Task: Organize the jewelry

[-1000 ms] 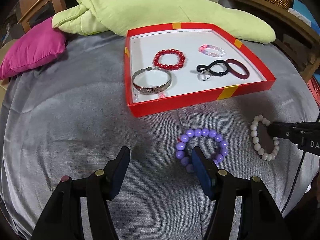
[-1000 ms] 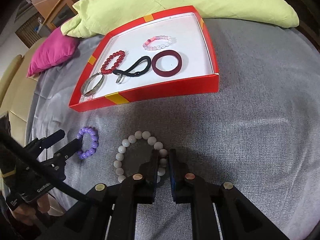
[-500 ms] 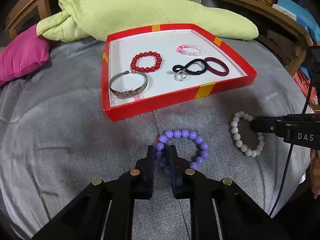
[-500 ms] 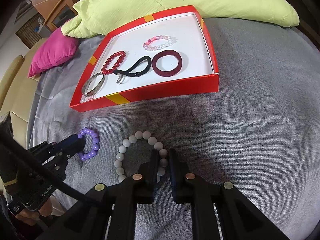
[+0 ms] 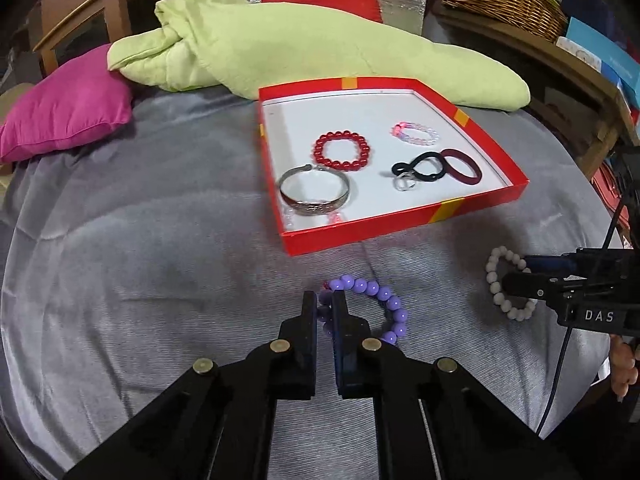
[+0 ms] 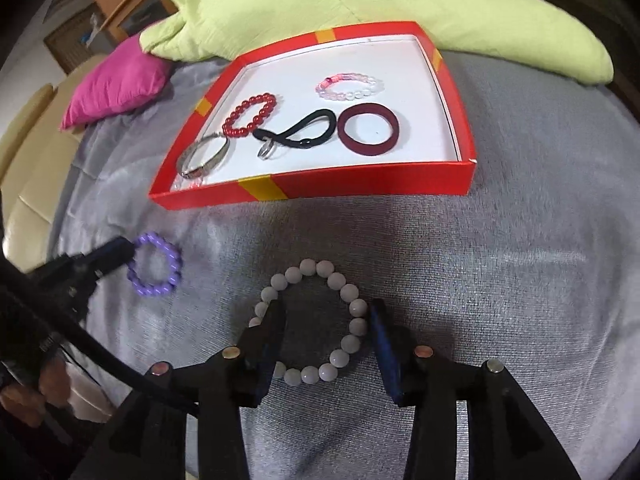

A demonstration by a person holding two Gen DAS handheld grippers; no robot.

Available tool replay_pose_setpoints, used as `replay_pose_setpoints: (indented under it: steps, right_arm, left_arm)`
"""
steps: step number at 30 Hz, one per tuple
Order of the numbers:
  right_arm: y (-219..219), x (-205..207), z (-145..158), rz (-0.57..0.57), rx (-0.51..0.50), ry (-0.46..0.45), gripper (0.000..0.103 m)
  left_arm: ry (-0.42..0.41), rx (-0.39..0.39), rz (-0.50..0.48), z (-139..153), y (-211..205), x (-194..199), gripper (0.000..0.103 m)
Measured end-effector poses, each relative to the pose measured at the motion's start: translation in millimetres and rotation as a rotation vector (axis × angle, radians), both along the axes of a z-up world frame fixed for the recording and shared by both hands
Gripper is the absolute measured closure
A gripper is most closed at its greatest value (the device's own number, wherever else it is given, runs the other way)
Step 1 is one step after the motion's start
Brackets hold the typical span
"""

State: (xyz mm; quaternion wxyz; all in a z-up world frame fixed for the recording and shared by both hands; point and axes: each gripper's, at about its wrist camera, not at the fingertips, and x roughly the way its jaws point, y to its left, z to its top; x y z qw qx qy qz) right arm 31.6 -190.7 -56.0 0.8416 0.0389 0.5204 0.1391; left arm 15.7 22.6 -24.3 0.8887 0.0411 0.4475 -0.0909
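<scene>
Purple bracelet (image 5: 370, 304) sits clamped in left tool (image 5: 324, 312); right tool (image 6: 326, 334), spread apart, straddles white bracelet (image 6: 320, 324).

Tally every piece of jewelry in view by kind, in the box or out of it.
Beaded: 4 - red bracelet, pink-clear bracelet, purple bracelet, white bracelet
Silver bangle: 1
Maroon band: 1
Black hair tie: 1
Total: 7
Pale beads under the bangle are too hidden to count.
</scene>
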Motion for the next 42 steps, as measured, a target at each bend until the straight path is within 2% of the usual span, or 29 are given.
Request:
replay_pose_setpoints:
  steps: [1,2,4,5,6,7,9,11,14,20,26,28,29,30,31,33,34,42]
  right_arm:
    - [1.0,-0.5,-0.1,0.005,-0.013,-0.005,0.059]
    - [2.9,-1.3,-0.1,0.009,-0.044,-0.013,0.071]
    - [4.0,-2.8,-0.4,0.005,-0.115,-0.037,0.085]
    - [3.6,-2.9,-0.2,0.000,-0.125,-0.041,0.091]
    - [2.4,-2.6,0.0,-0.007,-0.127,-0.042,0.092]
    - [1.1,-2.1,-0.1,-0.009,-0.119,-0.039,0.092]
    - [-1.8,-0.3,-0.5,-0.005,-0.115,-0.037,0.092]
    - [0.7,-1.3,-0.3,0.015,-0.140,-0.044,0.092]
    - [4.1,-3.2,-0.7,0.027,-0.165,-0.053,0.090]
    - [3.6,-2.7,-1.1,0.042,-0.171,-0.057,0.090]
    - [7.2,-7.2,-2.3,0.066,-0.195,-0.097,0.090]
    - [5.7,-8.0,-2.0,0.063,-0.186,-0.097,0.090]
    - [4.7,-8.0,-1.6,0.058,-0.178,-0.094,0.090]
    - [3.9,-8.3,-1.2,0.052,-0.171,-0.092,0.091]
    - [3.4,-7.9,-1.1,0.047,-0.167,-0.090,0.091]
    - [3.8,-6.9,0.4,0.033,-0.161,-0.089,0.092]
    - [4.3,-7.1,1.8,0.028,-0.160,-0.093,0.092]
    - [7.9,-9.7,29.6,-0.029,-0.038,-0.178,0.093]
  left_arm:
    - [0.003,-0.001,0.001,-0.9,0.2,0.9,0.095]
    - [0.006,0.000,0.002,-1.6,0.7,1.3,0.095]
    - [0.012,0.009,0.009,-2.8,2.6,2.2,0.095]
    - [0.014,0.015,0.016,-3.2,3.9,2.7,0.095]
    - [0.019,0.016,0.019,-3.2,4.6,2.8,0.091]
    - [0.024,0.015,0.023,-3.5,5.9,3.3,0.088]
    - [0.027,0.008,0.027,-3.6,6.4,3.6,0.071]
    - [0.026,0.007,0.021,-3.4,4.2,3.0,0.059]
    - [0.030,0.006,0.003,-3.5,-1.1,1.5,0.049]
    - [0.053,0.024,-0.051,-9.9,-16.9,-1.4,0.042]
    - [0.090,0.056,-0.079,-22.9,-25.3,-0.4,0.041]
    - [0.092,0.044,-0.072,-24.7,-24.0,0.4,0.041]
    - [0.087,0.031,-0.069,-23.9,-22.8,0.2,0.045]
    - [0.080,0.025,-0.070,-22.8,-22.6,-0.1,0.057]
    - [0.074,0.017,-0.076,-21.1,-22.2,-0.7,0.064]
    - [0.059,0.003,-0.086,-17.6,-21.4,-1.5,0.087]
    - [0.052,0.000,-0.090,-16.1,-21.3,-2.3,0.091]
    - [-0.021,-0.042,-0.098,2.5,-12.1,-8.2,0.096]
